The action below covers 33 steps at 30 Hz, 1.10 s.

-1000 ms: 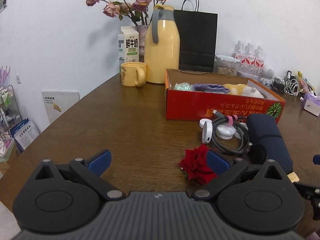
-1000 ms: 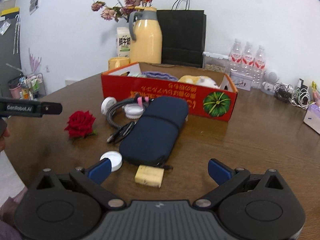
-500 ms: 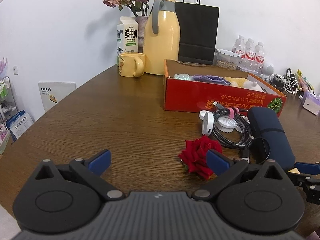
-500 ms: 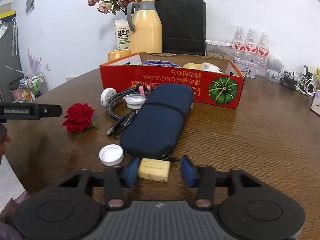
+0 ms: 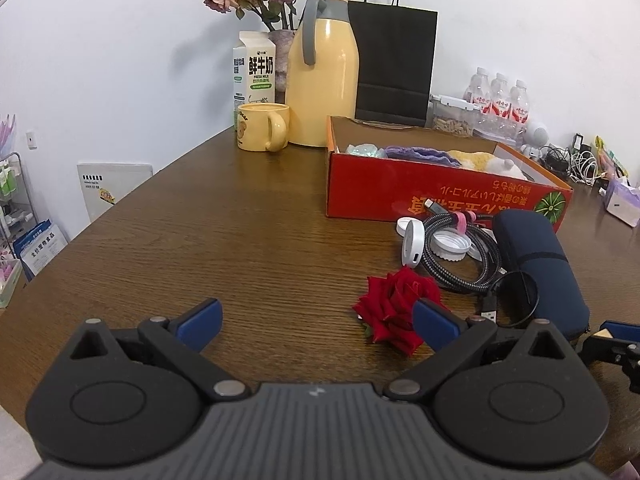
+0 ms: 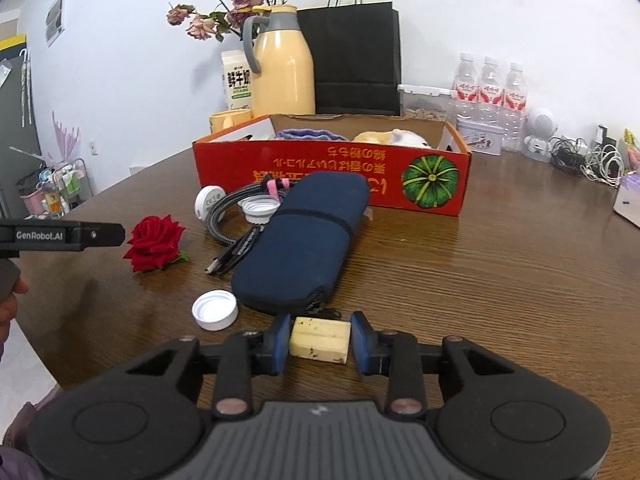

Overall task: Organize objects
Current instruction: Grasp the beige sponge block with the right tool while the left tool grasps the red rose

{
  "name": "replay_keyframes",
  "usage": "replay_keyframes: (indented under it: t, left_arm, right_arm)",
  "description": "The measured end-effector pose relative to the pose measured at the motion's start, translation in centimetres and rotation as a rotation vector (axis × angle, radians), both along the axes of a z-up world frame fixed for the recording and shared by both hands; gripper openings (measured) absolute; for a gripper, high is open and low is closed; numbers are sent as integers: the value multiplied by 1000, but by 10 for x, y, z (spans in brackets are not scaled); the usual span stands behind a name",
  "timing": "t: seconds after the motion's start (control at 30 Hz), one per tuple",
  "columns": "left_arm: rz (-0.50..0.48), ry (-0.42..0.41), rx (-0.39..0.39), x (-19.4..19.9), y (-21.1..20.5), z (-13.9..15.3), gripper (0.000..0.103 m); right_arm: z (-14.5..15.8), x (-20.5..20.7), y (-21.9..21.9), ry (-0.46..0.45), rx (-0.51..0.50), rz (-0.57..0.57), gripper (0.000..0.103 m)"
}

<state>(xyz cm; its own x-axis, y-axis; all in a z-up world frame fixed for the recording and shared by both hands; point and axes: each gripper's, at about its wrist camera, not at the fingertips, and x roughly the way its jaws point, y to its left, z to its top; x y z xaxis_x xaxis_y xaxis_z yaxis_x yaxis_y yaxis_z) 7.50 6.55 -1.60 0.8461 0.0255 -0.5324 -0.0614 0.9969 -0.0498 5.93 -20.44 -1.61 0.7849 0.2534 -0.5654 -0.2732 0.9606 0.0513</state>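
Note:
A pale yellow block (image 6: 319,339) lies on the brown table (image 6: 500,280) just before a navy pouch (image 6: 304,240). My right gripper (image 6: 320,340) is closing its jaws on this block, and both blue pads touch its ends. A white cap (image 6: 215,309) sits left of the block. A red rose (image 5: 394,312) lies by the right finger of my left gripper (image 5: 316,312), which is open with only bare table between its fingers. A coiled black cable (image 5: 460,256) and white discs lie in front of the red cardboard box (image 5: 440,200), which holds soft items.
Behind the box stand a yellow jug (image 5: 322,76), a yellow mug (image 5: 262,126), a milk carton (image 5: 254,70), a black paper bag (image 5: 394,64) and water bottles (image 6: 492,92). Cables and a tissue pack (image 5: 622,200) lie at the far right. A hand (image 6: 10,296) shows at the left edge.
The right gripper's jaws have gone from wide open to closed in around the yellow block. The left gripper stays open in the same spot beside the rose.

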Motion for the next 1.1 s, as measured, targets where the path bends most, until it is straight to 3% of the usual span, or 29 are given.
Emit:
replay_keyframes:
  t: [0.47, 0.87, 0.93, 1.0, 1.1]
  left_arm:
    - [-21, 17, 18, 8, -14, -3, 103]
    - [-72, 34, 38, 39, -32, -14, 103]
    - [-90, 30, 30, 40, -34, -14, 96]
    - [-106, 40, 22, 41, -35, -15, 66]
    - [-126, 62, 15, 42, -36, -16, 47]
  right_arm:
    - [3, -3, -27, -36, 21, -79, 31]
    - [4, 4, -30, -57, 16, -82, 31]
    - [4, 6, -30, -56, 16, -80, 31]
    - [4, 7, -30, -56, 17, -79, 31]
    - [4, 10, -29, -59, 17, -76, 31]
